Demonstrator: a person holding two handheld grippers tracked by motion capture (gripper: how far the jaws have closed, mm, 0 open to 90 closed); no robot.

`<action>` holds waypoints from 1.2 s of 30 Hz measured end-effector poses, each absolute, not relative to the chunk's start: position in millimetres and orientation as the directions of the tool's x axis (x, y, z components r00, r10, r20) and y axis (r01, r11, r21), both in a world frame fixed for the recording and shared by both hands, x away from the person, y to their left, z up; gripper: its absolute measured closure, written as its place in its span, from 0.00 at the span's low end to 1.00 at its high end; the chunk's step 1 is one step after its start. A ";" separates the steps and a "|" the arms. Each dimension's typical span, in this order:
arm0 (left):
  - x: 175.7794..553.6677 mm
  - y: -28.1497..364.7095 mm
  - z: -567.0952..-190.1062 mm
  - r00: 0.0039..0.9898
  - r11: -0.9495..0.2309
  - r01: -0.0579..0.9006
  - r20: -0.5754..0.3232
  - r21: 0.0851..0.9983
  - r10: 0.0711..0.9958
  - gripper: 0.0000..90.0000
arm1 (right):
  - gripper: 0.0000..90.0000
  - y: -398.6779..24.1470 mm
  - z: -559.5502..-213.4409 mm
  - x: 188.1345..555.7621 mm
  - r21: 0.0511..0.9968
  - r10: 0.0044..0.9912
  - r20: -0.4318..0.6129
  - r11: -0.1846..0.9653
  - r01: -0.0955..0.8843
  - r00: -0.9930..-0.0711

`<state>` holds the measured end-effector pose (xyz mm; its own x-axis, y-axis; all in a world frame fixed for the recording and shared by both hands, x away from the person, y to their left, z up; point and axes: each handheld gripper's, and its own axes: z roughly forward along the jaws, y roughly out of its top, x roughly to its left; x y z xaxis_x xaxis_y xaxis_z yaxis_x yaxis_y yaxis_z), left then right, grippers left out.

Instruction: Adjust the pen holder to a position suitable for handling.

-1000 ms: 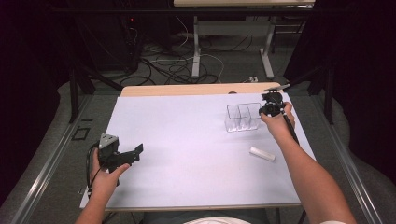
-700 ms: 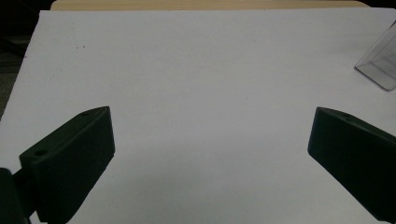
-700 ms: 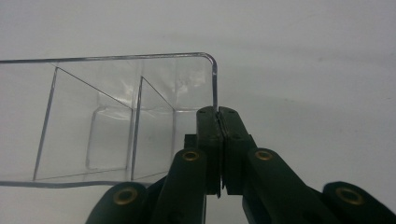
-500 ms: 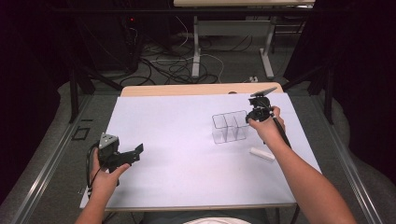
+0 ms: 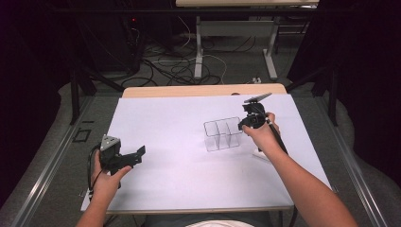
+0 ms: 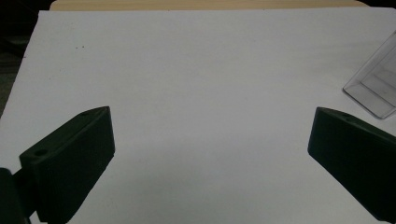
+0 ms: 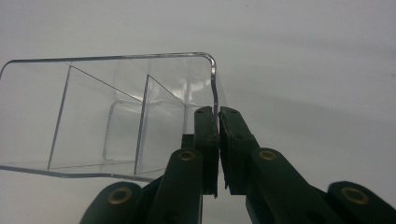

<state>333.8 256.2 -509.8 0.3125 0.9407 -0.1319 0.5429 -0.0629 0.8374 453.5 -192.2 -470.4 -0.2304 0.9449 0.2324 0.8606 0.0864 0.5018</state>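
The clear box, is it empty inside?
Yes, the clear box has three compartments, and through its see-through walls nothing shows in any of them.

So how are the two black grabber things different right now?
The right gripper has its fingers pinched shut on the end wall of the clear box; the left gripper has its fingers spread wide with nothing between them. The right gripper is out over the middle of the white table, at the box; the left gripper sits near the table's left edge. Both are black and held in a hand.
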 end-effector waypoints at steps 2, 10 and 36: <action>333.8 256.1 -509.8 0.313 -0.065 0.544 -0.131 0.837 0.941 0.01 | 0.94 -195.5 -470.5 453.6 0.501 0.937 0.266 0.065 0.863 -0.225; 334.2 255.9 -510.3 0.314 -0.068 0.546 -0.128 0.835 0.941 0.01 | 0.93 -213.7 -461.2 445.8 0.604 0.914 0.305 0.031 0.796 -0.267; 334.6 254.9 -511.2 0.312 -0.071 0.554 -0.127 0.829 0.942 0.01 | 1.00 -189.7 -490.5 429.0 0.654 0.917 0.223 0.111 0.748 -0.331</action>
<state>334.6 254.9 -511.2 0.3116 0.9416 -0.1274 0.5541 -0.0712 0.8294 429.0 -189.7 -490.5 -0.3310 0.9169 0.2232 0.7484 0.1110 0.6539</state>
